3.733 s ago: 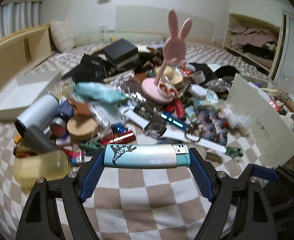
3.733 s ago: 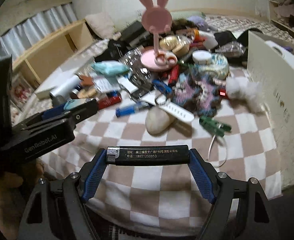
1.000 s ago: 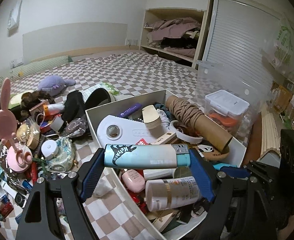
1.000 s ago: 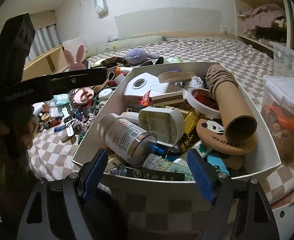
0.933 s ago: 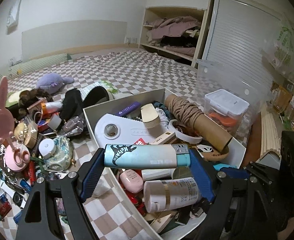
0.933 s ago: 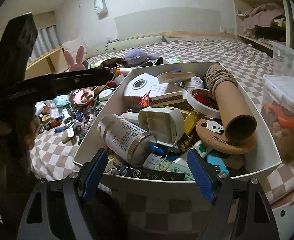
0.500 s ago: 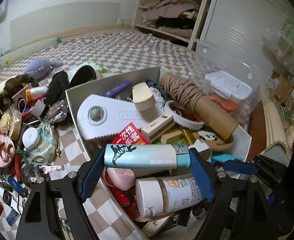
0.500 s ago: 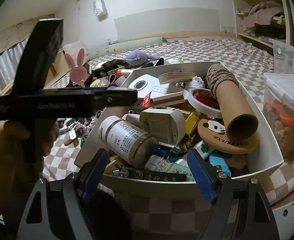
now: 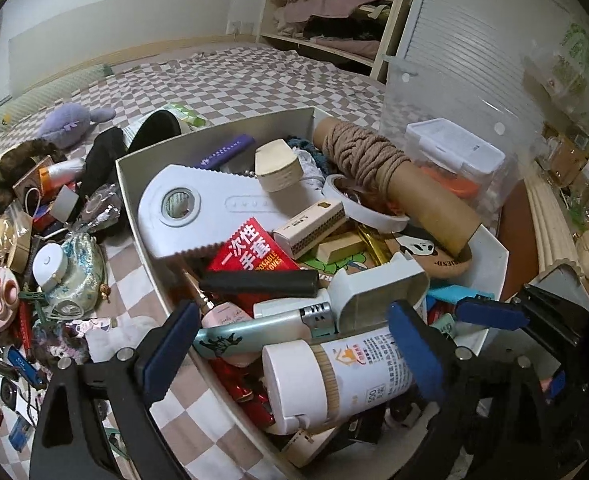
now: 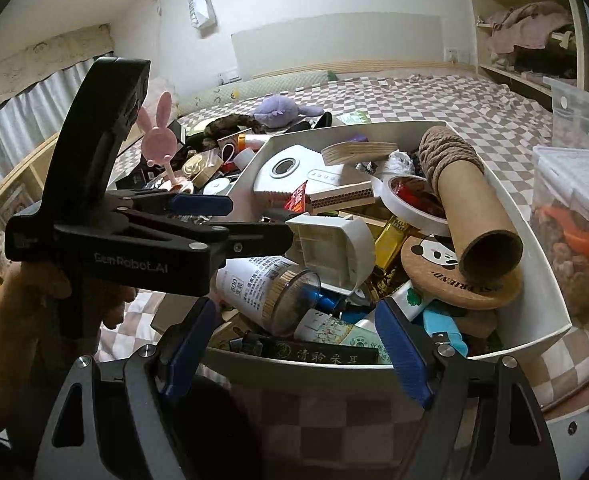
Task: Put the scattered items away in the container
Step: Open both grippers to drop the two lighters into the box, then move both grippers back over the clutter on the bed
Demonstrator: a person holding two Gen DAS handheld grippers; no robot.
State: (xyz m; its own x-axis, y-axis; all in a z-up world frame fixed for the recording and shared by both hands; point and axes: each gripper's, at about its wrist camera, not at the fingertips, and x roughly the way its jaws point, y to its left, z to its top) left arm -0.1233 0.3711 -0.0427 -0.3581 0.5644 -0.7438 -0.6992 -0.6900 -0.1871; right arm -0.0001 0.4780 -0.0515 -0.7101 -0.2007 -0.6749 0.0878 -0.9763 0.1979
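My left gripper (image 9: 292, 344) had its jaws apart and empty over the white container (image 9: 128, 184); the teal lighter (image 9: 254, 330) lay inside (among the clutter). My right gripper (image 10: 294, 344) gaped empty at the container's near rim. Scattered items (image 9: 34, 240) remained left, on the bed.

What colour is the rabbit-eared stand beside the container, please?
Pink; the rabbit-eared stand shows best in the right wrist view.

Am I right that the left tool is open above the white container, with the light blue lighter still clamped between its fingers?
Not quite: the left tool is open above the white container, but the light blue lighter lies loose among the items inside, as the left wrist view shows.
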